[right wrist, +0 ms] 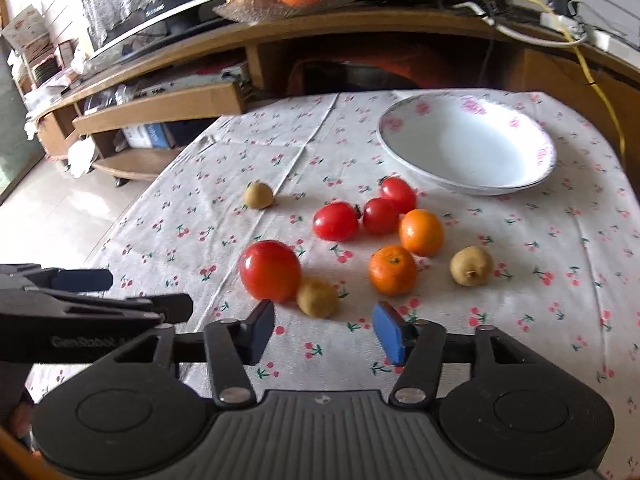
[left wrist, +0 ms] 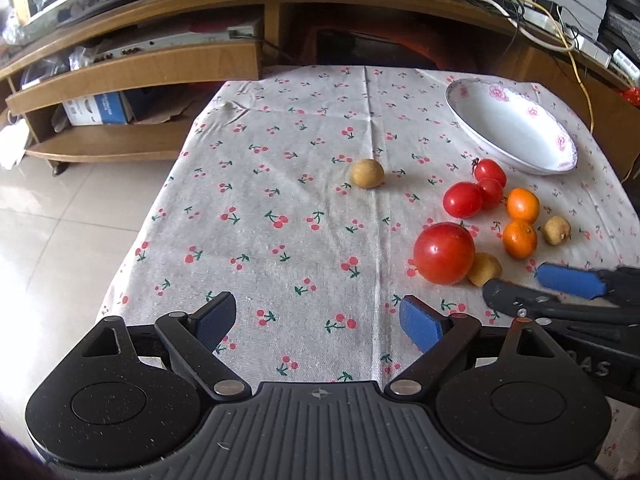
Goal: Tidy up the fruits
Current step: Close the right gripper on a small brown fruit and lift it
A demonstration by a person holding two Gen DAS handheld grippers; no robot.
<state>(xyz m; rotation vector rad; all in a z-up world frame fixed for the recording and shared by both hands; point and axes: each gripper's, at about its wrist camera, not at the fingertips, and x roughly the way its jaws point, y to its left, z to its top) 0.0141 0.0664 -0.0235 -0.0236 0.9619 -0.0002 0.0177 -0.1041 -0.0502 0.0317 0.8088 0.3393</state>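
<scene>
Both hand-held grippers are wide open and empty — your right hand-held gripper lines up on the brown fruit low in the frame, touching the big tomato. Close carelessly and you'll nudge that tomato rolling. The left hand-held gripper hovers over bare cloth — the bowl waits empty, upper right.

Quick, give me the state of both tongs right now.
Left tongs: open, holding nothing.
Right tongs: open, holding nothing, just short of a small brown fruit.
</scene>
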